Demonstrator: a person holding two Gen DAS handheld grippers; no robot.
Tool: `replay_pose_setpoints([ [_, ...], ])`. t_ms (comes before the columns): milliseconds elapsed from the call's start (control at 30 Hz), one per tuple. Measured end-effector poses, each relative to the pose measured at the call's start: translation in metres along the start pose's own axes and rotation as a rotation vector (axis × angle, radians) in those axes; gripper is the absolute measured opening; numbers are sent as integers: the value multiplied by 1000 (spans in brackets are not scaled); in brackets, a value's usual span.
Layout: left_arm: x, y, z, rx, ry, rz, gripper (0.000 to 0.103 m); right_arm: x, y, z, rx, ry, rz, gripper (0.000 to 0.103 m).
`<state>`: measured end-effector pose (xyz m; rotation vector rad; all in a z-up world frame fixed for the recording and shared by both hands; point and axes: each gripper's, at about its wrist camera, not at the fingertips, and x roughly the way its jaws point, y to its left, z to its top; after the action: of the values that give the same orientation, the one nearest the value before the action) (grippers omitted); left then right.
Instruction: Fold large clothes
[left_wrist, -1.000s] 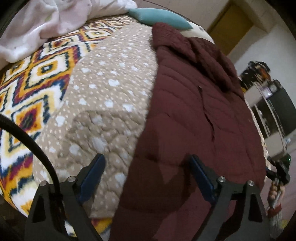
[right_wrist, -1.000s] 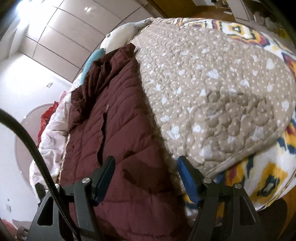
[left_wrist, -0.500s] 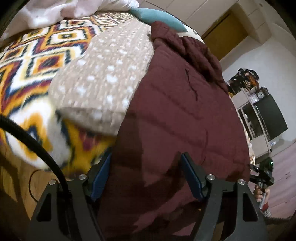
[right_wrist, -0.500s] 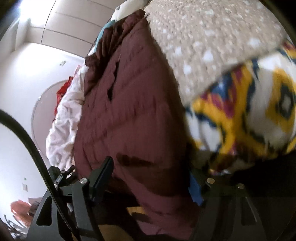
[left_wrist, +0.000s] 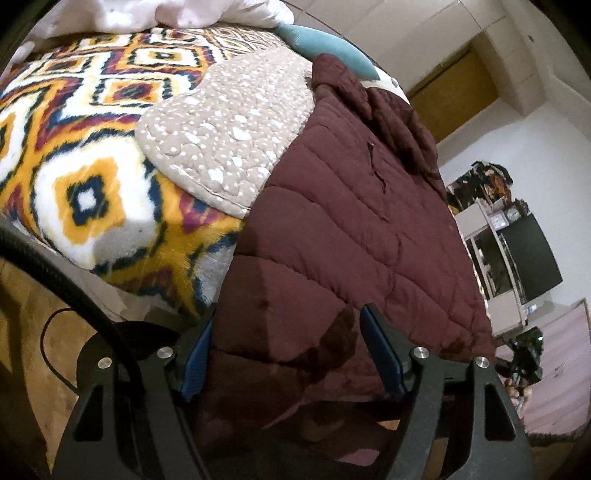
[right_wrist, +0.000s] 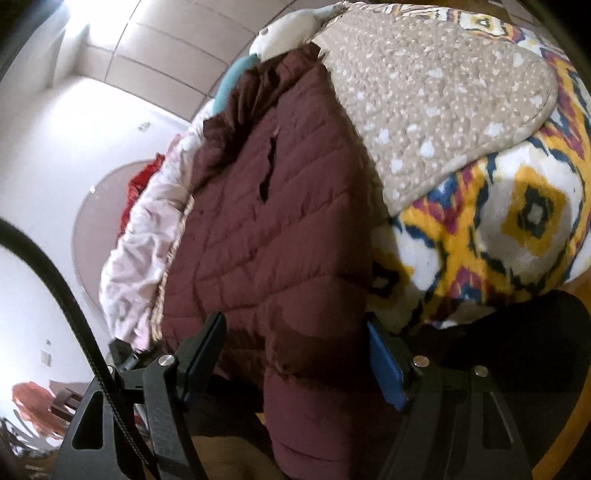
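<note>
Jacket: the maroon quilted jacket (left_wrist: 343, 236) lies lengthwise on the bed, collar far, its hem hanging over the near edge.
Left claw: the left claw (left_wrist: 284, 354) is spread wide, its jaws either side of the hem's left corner, not pinched on it.
Right claw: the right claw (right_wrist: 295, 354) is likewise agape around the hem's other corner, where a loose flap hangs towards the floor.
Risk: closing on the top layer only would, I judge, let the lower layer sag and spoil the fold; the slick, puffy fabric may slip out.
Hedge: the hem is in shadow, so how many layers sit between the jaws is unclear.
Around: a beige dotted quilt (left_wrist: 229, 125) touches the jacket's side, over a patterned blanket (left_wrist: 85, 166); a teal pillow (left_wrist: 325, 44) lies beyond the collar.
Obstruction: the quilt edge could snag.
</note>
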<state>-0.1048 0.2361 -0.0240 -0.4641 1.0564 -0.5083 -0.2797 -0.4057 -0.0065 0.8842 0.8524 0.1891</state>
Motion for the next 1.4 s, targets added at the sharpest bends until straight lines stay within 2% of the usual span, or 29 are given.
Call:
replay_pose_setpoints([
  [100, 3, 2, -3, -8, 7, -4, 74, 12, -11, 0, 45, 30, 5, 79],
  [300, 8, -2, -4, 5, 12, 8, 75, 20, -19, -15, 47, 62, -27, 79],
  [500, 4, -5, -6, 2, 6, -4, 74, 35, -36, -45, 72, 163, -70, 79],
  [533, 2, -8, -7, 13, 9, 8, 72, 37, -35, -48, 66, 167, -78, 78],
  [567, 1, -11, -7, 24, 15, 36, 60, 39, -31, -50, 46, 171, -96, 77],
  [600, -1, -12, -8, 34, 20, 71, 41, 39, -28, -51, 32, 174, -104, 70],
  [633, -5, -12, -9, 35, 26, 99, 33, 40, -21, -51, 14, 185, -106, 64],
  [667, -9, -11, -8, 22, 30, 96, 23, 38, -15, -51, 0, 193, -101, 55],
  [700, -16, -9, -7, -8, 29, 66, 18, 34, -8, -49, -14, 192, -85, 48],
  [767, -32, -12, -3, -38, 4, 20, 14, 28, 8, -46, -46, 185, -55, 40],
  [867, -54, -30, 7, -24, -39, -19, 12, 4, 43, -35, -119, 147, 17, 33],
  [1000, -64, -61, 34, 17, -65, -25, 12, -26, 90, -2, -183, 50, 151, 29],
  [1133, -63, -99, 94, 63, -113, -16, 12, -38, 133, 52, -259, -38, 191, 28],
  [1233, -52, -122, 143, 98, -151, 7, 12, -35, 159, 110, -296, -110, 153, 25],
  [1300, -29, -139, 182, 119, -152, 43, 12, -26, 160, 146, -276, -132, 127, 25],
  [1400, 18, -148, 227, 106, -138, 132, 13, 11, 151, 200, -229, -145, 7, 25],
])
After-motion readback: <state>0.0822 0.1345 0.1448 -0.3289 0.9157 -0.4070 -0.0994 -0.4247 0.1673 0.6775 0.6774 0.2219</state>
